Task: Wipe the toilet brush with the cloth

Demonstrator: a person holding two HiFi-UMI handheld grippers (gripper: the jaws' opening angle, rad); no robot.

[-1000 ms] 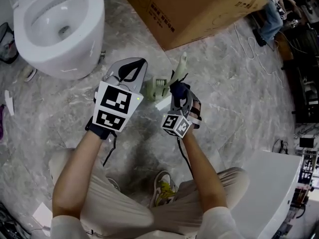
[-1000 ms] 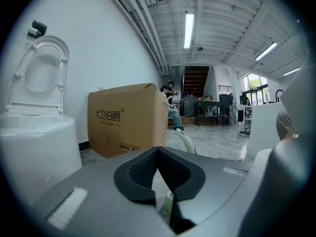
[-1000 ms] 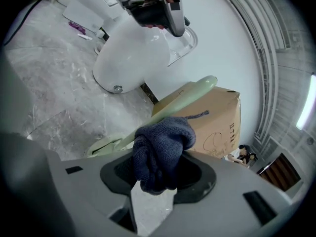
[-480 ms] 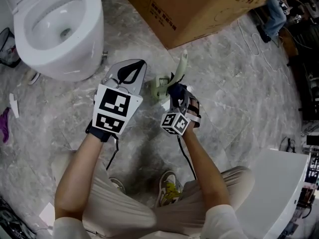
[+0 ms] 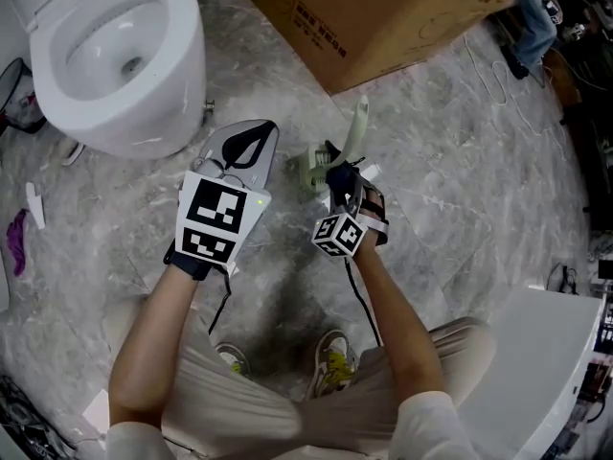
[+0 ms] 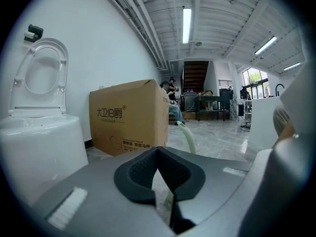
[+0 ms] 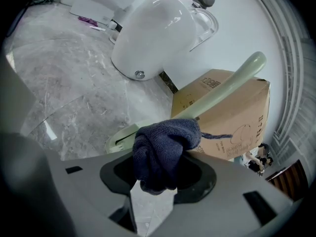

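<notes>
While the right gripper [image 7: 160,174] clamps a bunched navy cloth [image 7: 165,149] against the lower handle of the pale green toilet brush [image 7: 224,88], the brush stands tilted in its holder [image 7: 121,138] on the grey marble floor [image 7: 64,83], near a white toilet [image 5: 115,56] and a cardboard box [image 5: 383,17]. The left gripper [image 6: 158,152] hangs just beside the brush, jaws closed on nothing
</notes>
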